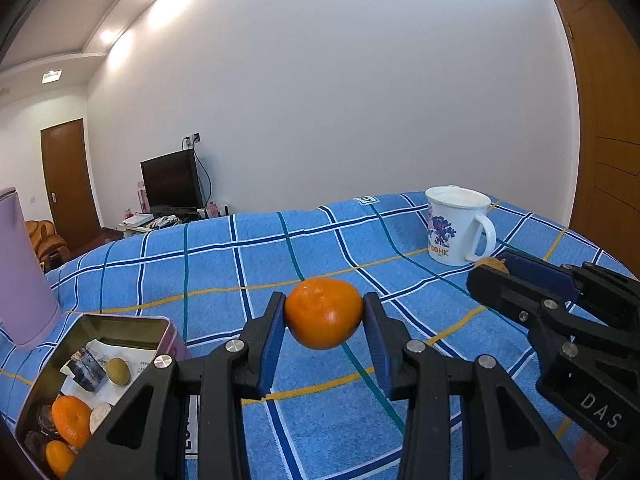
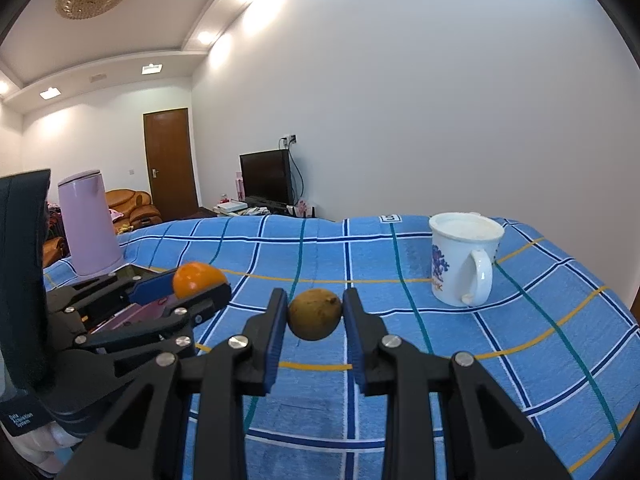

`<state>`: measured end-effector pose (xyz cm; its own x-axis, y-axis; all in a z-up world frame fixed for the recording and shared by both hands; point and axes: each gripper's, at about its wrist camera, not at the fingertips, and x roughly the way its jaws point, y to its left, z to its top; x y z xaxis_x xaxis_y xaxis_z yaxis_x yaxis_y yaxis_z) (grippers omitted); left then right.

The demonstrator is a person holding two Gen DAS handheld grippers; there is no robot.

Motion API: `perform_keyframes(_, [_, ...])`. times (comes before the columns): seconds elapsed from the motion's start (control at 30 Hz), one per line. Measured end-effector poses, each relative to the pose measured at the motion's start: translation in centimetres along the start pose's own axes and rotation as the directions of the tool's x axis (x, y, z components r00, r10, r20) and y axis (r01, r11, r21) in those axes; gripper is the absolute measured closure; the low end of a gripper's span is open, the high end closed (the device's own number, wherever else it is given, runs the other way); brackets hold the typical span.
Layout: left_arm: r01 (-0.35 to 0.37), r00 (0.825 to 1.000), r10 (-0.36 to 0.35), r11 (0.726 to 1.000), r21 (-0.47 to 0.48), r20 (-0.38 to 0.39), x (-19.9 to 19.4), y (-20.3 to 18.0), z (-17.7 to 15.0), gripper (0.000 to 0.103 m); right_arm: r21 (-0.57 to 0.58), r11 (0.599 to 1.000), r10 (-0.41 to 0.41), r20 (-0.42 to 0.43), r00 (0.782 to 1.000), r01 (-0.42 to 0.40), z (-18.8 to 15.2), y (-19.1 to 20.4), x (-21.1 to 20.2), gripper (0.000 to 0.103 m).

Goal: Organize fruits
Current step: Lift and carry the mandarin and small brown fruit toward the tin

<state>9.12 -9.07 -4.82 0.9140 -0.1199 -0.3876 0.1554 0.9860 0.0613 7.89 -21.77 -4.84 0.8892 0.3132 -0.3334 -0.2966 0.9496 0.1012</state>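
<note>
left tool [image 1: 323, 312] is clamping round orange mandarin [image 1: 323, 313], lifted right of open metal tin [image 1: 120, 330] for loading | right tool [image 2: 315, 314] is clamping small brown-green fruit [image 2: 315, 314], farther right, awaiting sorting

Three oranges [image 1: 323, 313], two brown fruits [image 2: 315, 314], one mug [image 1: 456, 226], one tin [image 1: 120, 330], one kettle [image 2: 90, 224]

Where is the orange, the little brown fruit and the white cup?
orange [image 1: 323, 313], left wrist view, middle of its peel.
brown fruit [image 2: 315, 314], right wrist view, middle of its skin.
white cup [image 2: 454, 264], right wrist view, its front wall.
</note>
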Motion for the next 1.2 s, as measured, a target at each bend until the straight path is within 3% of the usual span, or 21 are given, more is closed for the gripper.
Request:
perform_keyframes(0.33, [-0.014, 0.999, 0.013, 0.999, -0.030, -0.049, 0.1, 0.9, -0.4, 0.062, 0.034, 0.999, 0.025, -0.006, 1.000, -0.025, 0.0, 0.6, 0.3, 0.072])
perform_keyframes(0.57, [-0.042, 0.997, 0.042, 0.999, 0.002, -0.059, -0.7, 1.2, -0.9, 0.062, 0.040, 0.998, 0.038, -0.009, 0.999, -0.038, -0.1, 1.1, 0.3, 0.072])
perform_keyframes(1.2, [-0.084, 0.995, 0.082, 0.996, -0.031, -0.065, -3.8, 5.2, -2.5, 0.062, -0.012, 0.992, 0.129, -0.017, 0.992, -0.129, -0.5, 6.0, 0.4, 0.072])
